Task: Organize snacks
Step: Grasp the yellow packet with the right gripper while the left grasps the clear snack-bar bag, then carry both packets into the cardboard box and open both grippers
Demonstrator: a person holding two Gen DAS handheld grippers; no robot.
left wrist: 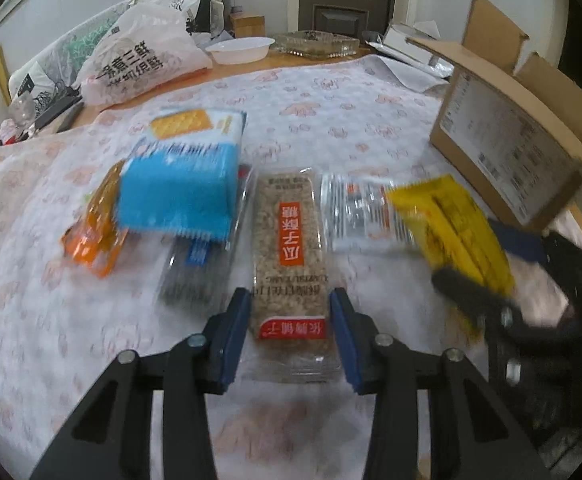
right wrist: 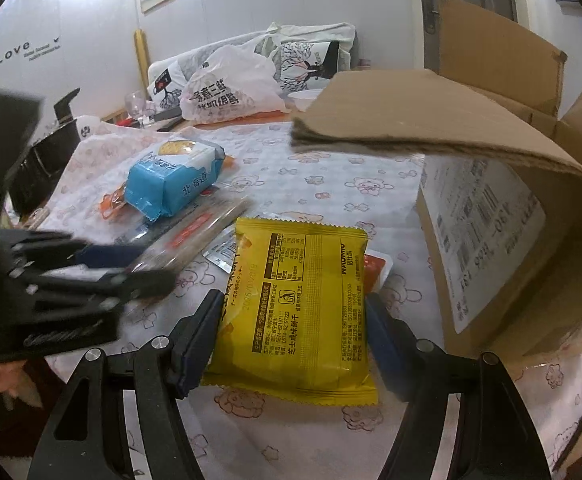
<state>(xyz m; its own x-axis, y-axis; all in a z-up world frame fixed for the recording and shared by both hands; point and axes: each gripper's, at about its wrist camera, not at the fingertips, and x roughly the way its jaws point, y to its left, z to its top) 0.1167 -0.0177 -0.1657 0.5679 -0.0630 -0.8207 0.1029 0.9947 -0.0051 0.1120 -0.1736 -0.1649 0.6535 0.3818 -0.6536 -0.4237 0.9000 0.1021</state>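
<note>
My left gripper is shut on a clear pack of sesame brittle with a red label, held above the table. My right gripper is shut on a yellow biscuit packet; the packet also shows at the right of the left wrist view. A blue cracker pack lies on an orange packet at the left, also in the right wrist view. A white and clear packet lies in the middle. An open cardboard box stands at the right.
The table has a white cloth with pink prints. A white plastic bag, a white bowl and a glass tray stand at the back. A red sauce cup lies beside the box. A box flap hangs over the table.
</note>
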